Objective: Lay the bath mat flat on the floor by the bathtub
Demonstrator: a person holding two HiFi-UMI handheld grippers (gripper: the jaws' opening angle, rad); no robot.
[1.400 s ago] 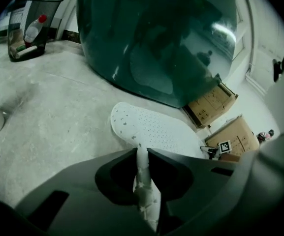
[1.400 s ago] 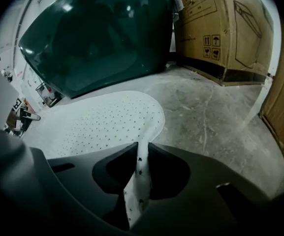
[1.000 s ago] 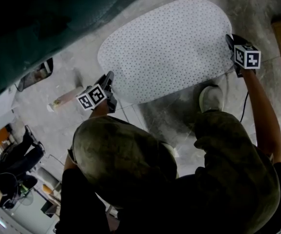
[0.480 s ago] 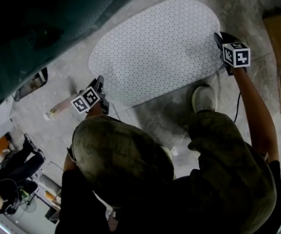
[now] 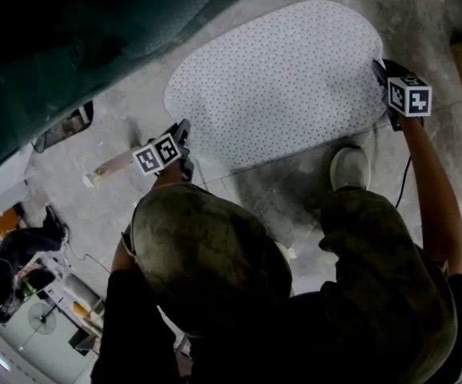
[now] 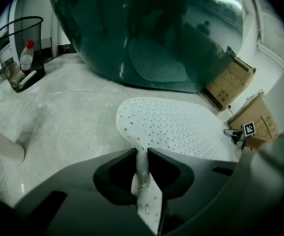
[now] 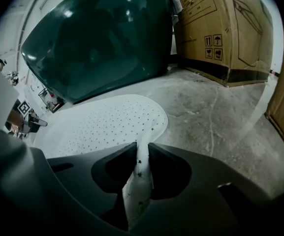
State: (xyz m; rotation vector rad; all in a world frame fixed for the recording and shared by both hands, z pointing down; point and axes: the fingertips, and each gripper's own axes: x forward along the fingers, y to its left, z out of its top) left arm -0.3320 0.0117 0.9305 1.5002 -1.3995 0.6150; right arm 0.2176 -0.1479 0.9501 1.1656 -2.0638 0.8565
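Note:
The white oval bath mat (image 5: 279, 78), dotted with small holes, lies spread on the concrete floor beside the dark green bathtub (image 5: 78, 38). My left gripper (image 5: 184, 130) has the mat's near-left end between its jaws. In the left gripper view that end (image 6: 176, 127) rises as a pinched fold into the left gripper (image 6: 142, 154). My right gripper (image 5: 379, 70) holds the opposite end. There the mat (image 7: 107, 119) curls up into the right gripper (image 7: 142, 151). Both pairs of jaws have just been opening a little, with the mat's edge still pressed between them.
Cardboard boxes (image 7: 215, 28) stand to the right of the tub, with more of them (image 6: 230, 80) past the mat. A wire basket (image 6: 18, 48) with bottles sits at the left. The person's shoe (image 5: 349, 166) rests close to the mat's near edge. A tube (image 5: 110, 166) lies on the floor.
My left gripper has dipped slightly toward the floor with its end of the mat. The right gripper keeps its place. The head camera has swung a little.

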